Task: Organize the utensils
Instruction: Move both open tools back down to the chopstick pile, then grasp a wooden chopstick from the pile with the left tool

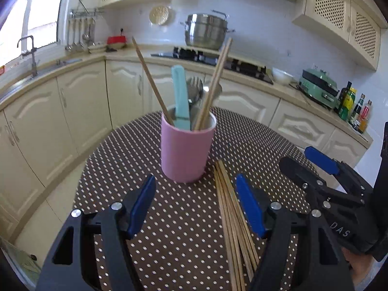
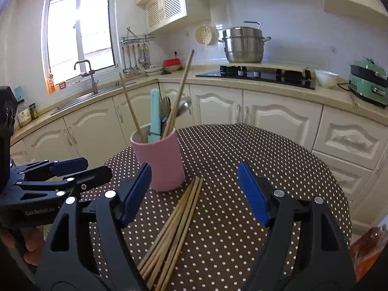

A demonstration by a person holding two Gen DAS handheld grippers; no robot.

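From the left wrist, one pink cup (image 1: 186,149) stands on the dotted tablecloth (image 1: 135,169). It holds three upright chopsticks (image 1: 213,89) (one leaning left, two together on the right), one teal-handled utensil (image 1: 180,97), one fork (image 1: 195,86) and what looks like a spoon. A loose bundle of chopsticks (image 1: 232,220), too overlapped to count, lies flat just right of the cup. The left gripper (image 1: 196,208) is spread wide and holds nothing; the right gripper (image 1: 305,160) shows at the right edge, also apart and empty.

From the right wrist, the same cup (image 2: 160,160) sits left of centre, with the bundle (image 2: 174,228) (about five or six sticks) touching its base and running between the wide-open, empty fingers of the right gripper (image 2: 194,194). One steel pot (image 2: 243,44) stands on the hob behind.
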